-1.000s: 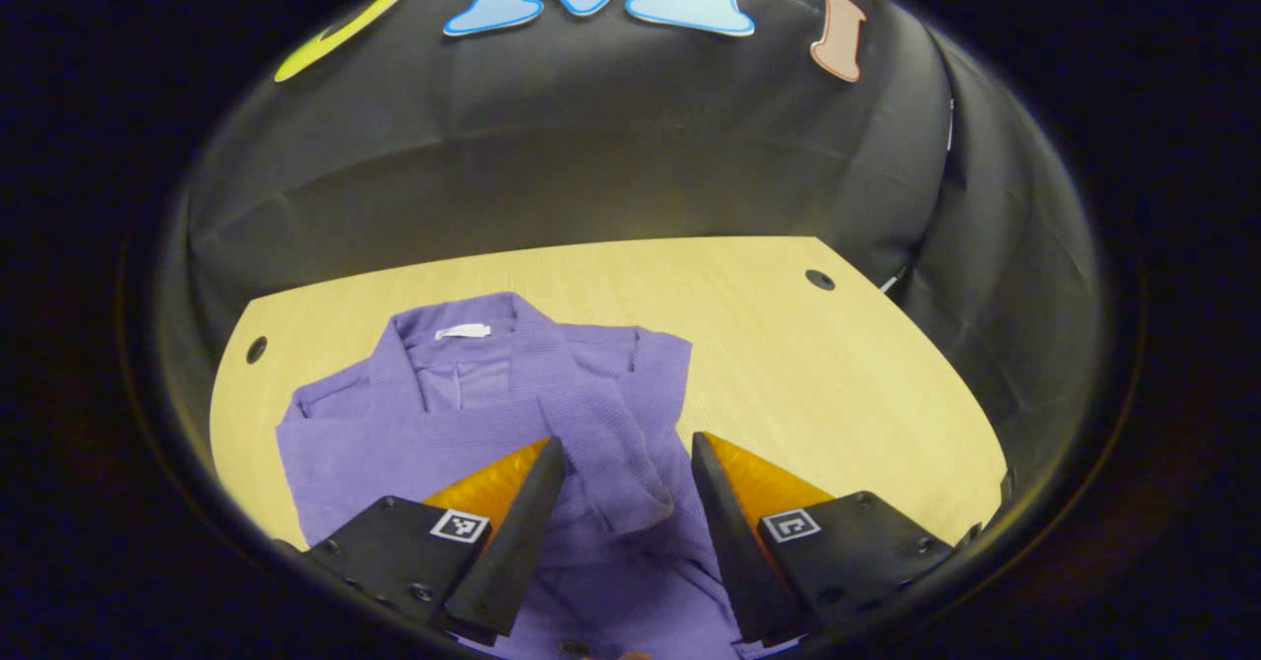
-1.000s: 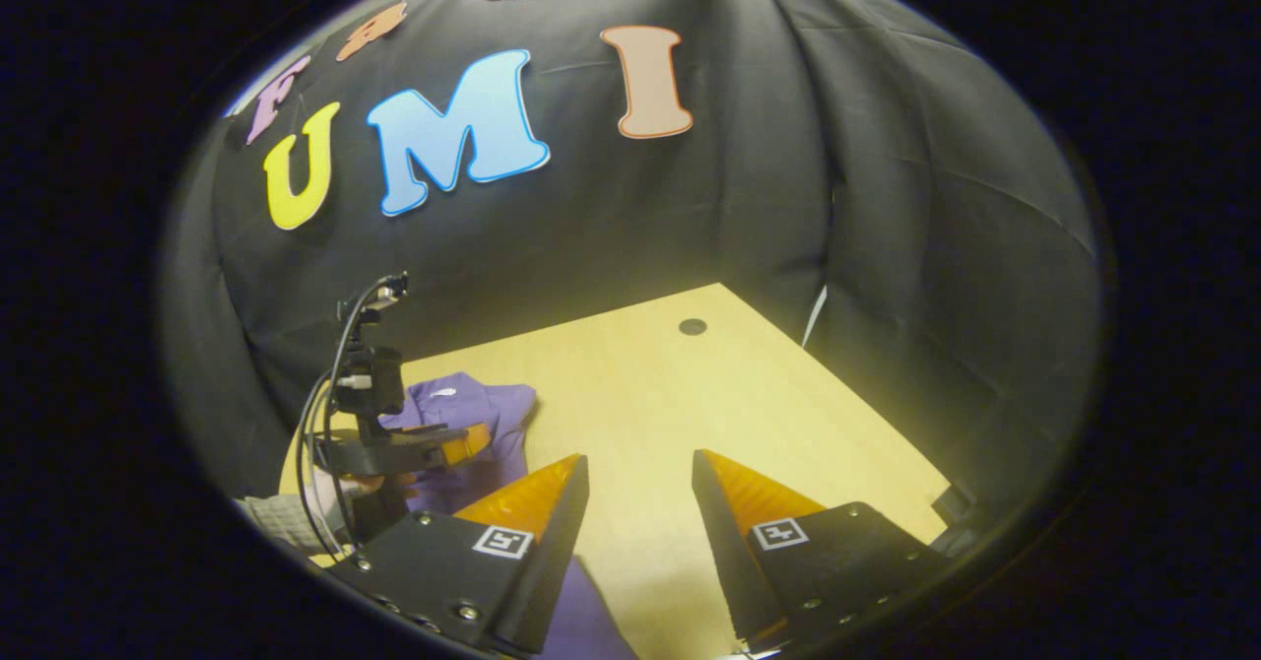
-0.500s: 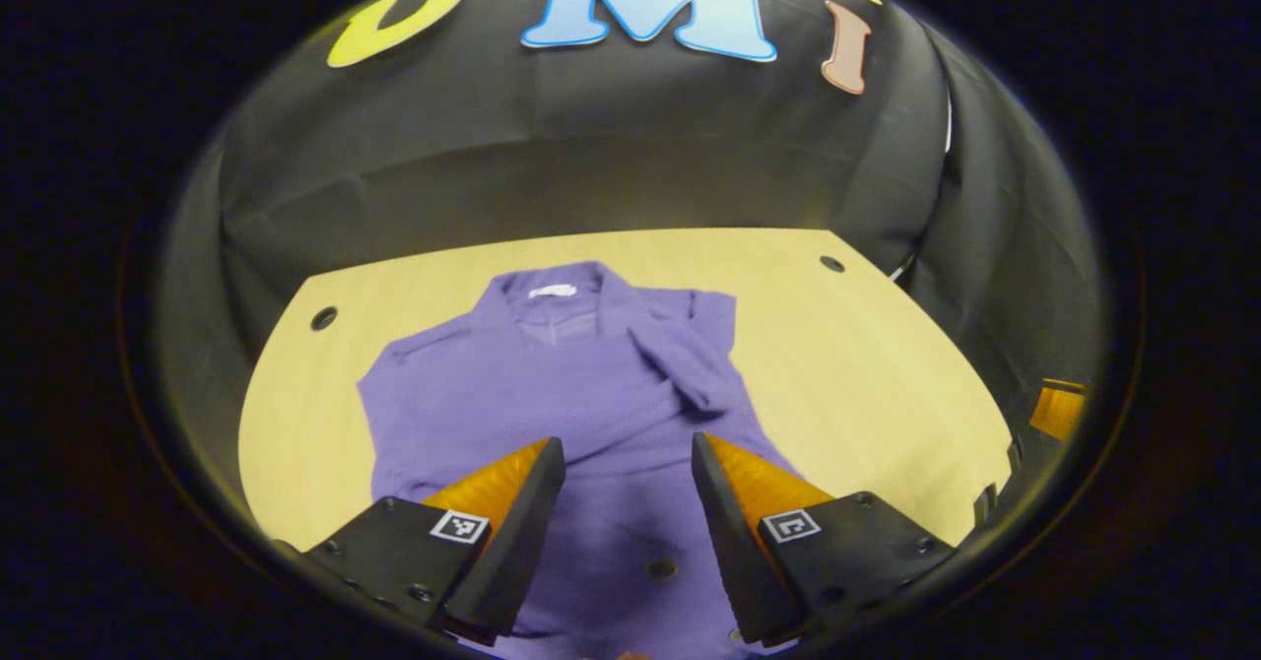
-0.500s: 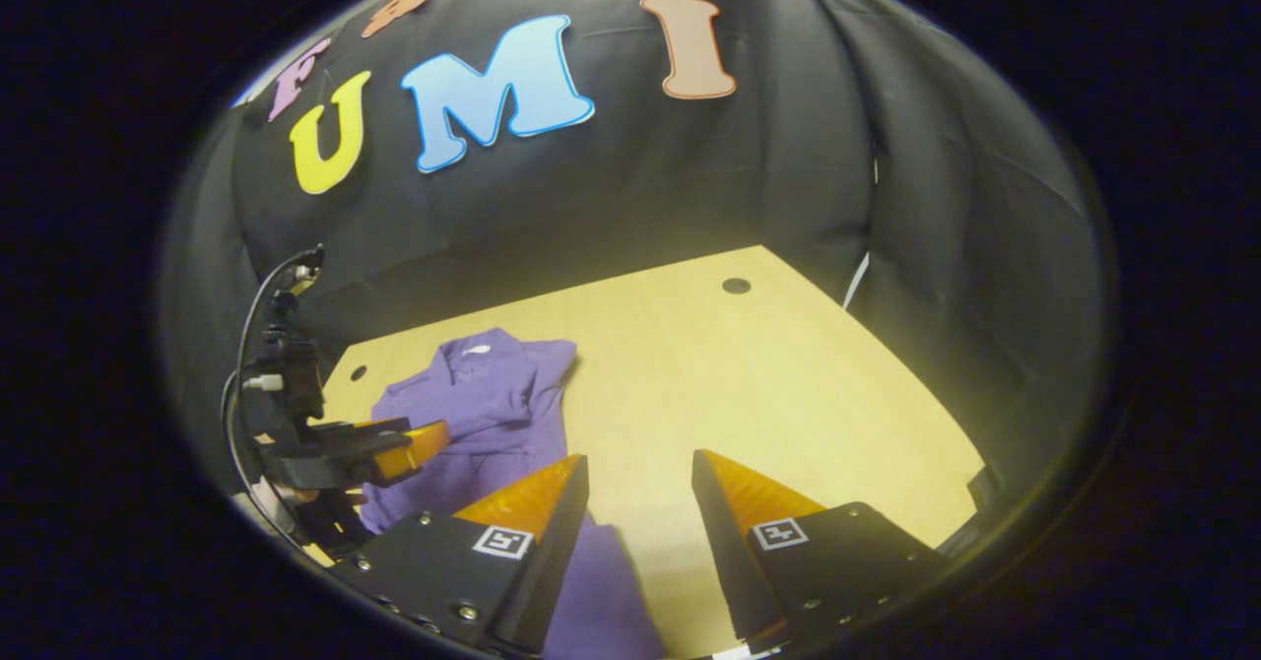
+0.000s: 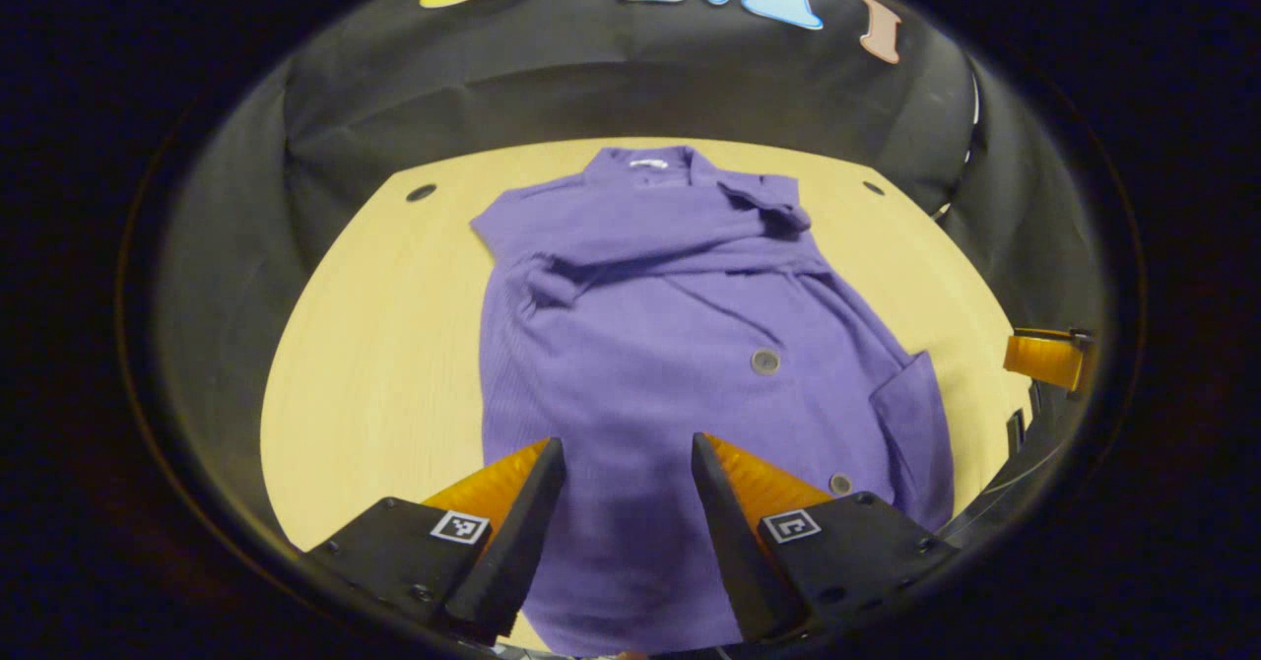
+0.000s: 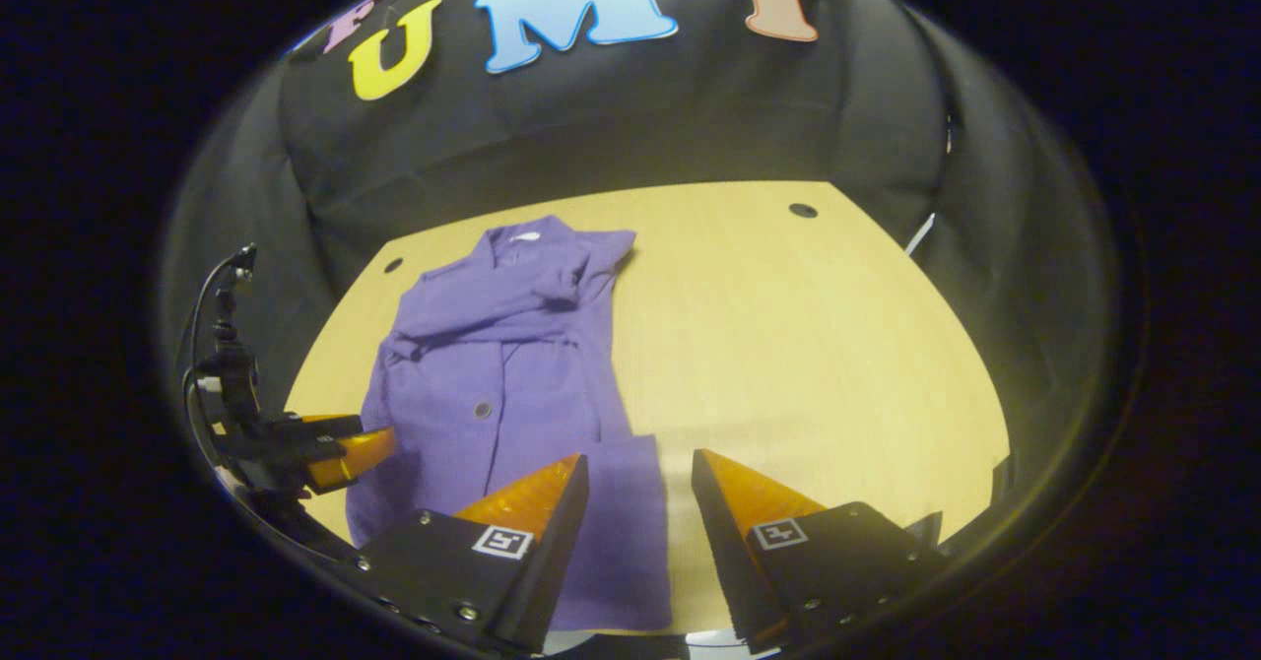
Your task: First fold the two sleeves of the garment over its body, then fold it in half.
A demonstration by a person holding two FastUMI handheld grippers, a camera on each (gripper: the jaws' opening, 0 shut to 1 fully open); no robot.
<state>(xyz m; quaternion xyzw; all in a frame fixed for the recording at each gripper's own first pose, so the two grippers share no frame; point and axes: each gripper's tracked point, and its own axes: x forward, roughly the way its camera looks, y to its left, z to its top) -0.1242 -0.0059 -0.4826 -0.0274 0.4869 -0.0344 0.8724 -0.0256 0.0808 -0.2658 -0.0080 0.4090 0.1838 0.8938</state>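
A: Where is the garment?

B: The purple button-front garment [image 5: 680, 345] lies flat on the light wooden worktop [image 5: 374, 345], collar [image 5: 645, 160] toward the black cloth wall and hem toward the near edge. In the right gripper view it sits on the left part of the worktop [image 6: 808, 345], with bare wood to its right.

A: And the sleeves?

B: Both sleeves are laid across the chest, just below the collar. One sleeve [image 5: 640, 241] runs as a band across the body; its cuff is bunched near the garment's left edge in the left gripper view. The other sleeve [image 5: 763, 202] is a rumpled fold near the collar on the right. Two buttons [image 5: 764, 361] show down the front, and a patch pocket [image 5: 911, 424] sits near the hem.

A: What is the left tool doing?

B: The left tool [image 5: 628, 488] hangs over the lower body of the garment, its fingers spread apart and holding nothing. The right gripper view shows it at the far left [image 6: 345, 448], just beside the garment's edge.

A: The right tool?

B: The right tool [image 6: 638, 502] is also spread wide and empty, above the garment's near right corner [image 6: 630, 542]. One of its fingertips [image 5: 1044, 360] shows at the right edge of the left gripper view.
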